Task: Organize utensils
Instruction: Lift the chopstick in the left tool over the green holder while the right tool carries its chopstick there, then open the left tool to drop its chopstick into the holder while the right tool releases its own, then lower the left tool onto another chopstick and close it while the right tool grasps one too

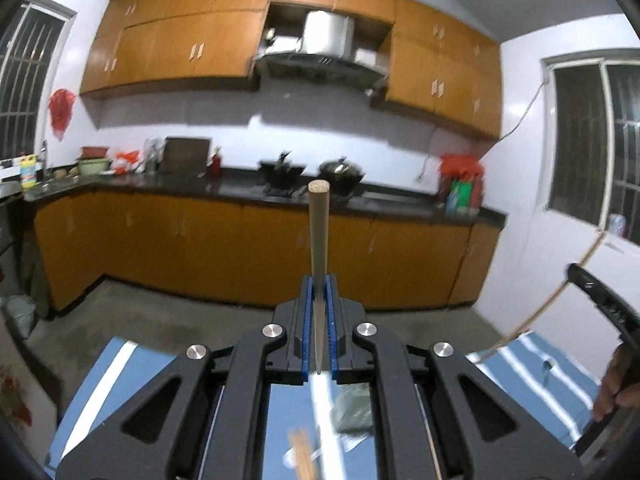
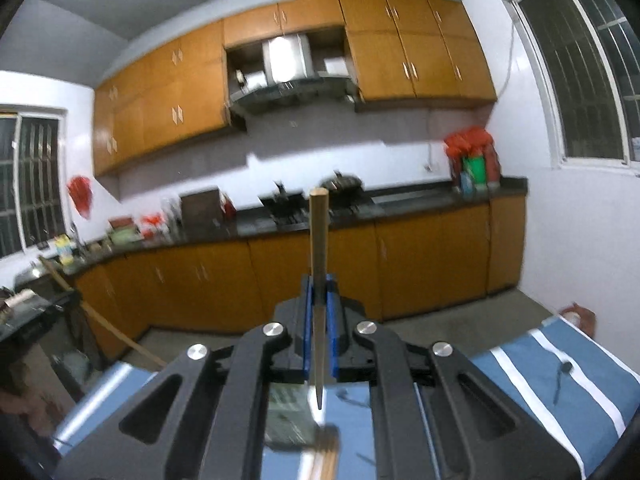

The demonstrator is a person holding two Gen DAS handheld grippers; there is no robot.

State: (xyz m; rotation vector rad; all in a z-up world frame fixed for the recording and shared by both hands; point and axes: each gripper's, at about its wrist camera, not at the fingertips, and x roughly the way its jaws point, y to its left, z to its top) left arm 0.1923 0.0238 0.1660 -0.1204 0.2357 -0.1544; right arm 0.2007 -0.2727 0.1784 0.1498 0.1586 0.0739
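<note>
My left gripper (image 1: 319,280) is shut on a wooden chopstick (image 1: 319,232) that points forward and up, its thick end toward the kitchen. My right gripper (image 2: 319,280) is shut on a second wooden chopstick (image 2: 319,236), held the same way. Both grippers are raised above a table with a blue and white striped cloth (image 1: 532,376), which also shows in the right wrist view (image 2: 560,384). More wooden chopsticks (image 1: 304,456) lie blurred on the cloth below the left gripper, and others lie below the right one (image 2: 326,456). A dark spoon (image 2: 560,380) lies on the cloth at the right.
The right gripper's black body (image 1: 608,312) and the hand holding it show at the left view's right edge. Orange cabinets (image 1: 240,248) and a dark counter (image 1: 224,188) with woks line the far wall. A small dark cloth (image 1: 354,408) lies on the table.
</note>
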